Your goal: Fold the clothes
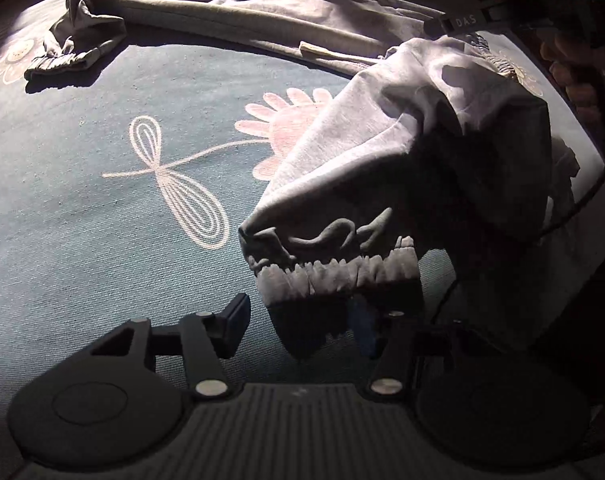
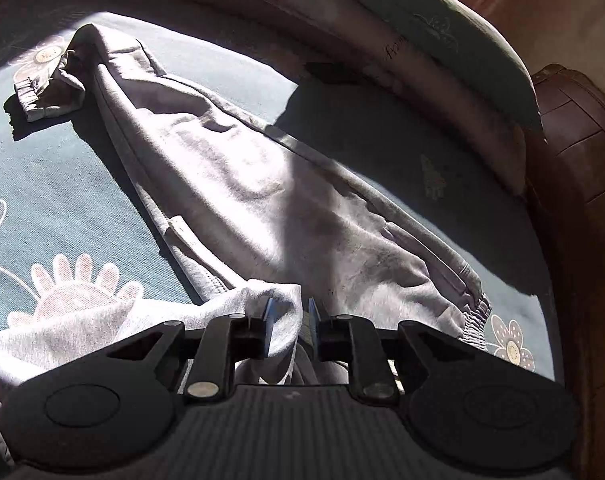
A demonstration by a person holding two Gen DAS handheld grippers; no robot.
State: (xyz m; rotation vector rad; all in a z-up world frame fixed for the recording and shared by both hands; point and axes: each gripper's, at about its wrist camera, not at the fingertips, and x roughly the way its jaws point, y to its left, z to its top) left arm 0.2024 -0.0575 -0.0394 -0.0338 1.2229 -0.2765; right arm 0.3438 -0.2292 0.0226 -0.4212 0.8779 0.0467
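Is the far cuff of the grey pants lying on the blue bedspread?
Yes, in the right wrist view the far cuff of the grey pants rests on the blue bedspread, beside a flower print.

Bed cover (image 2: pixel 82 184): blue-green, with pink flower and looped line patterns.
Pillow (image 2: pixel 462 40): pale green, at the bed cover's far edge.
Wooden furniture (image 2: pixel 574 152): reddish brown, right of the pillow.
Light: hard sunlight across the bed cover, deep shadows.

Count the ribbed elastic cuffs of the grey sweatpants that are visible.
2. One ribbed elastic cuff hangs in front of the left gripper, on the lifted trouser leg. The other cuff lies bunched on the blue flowered bedsheet, at the far end.
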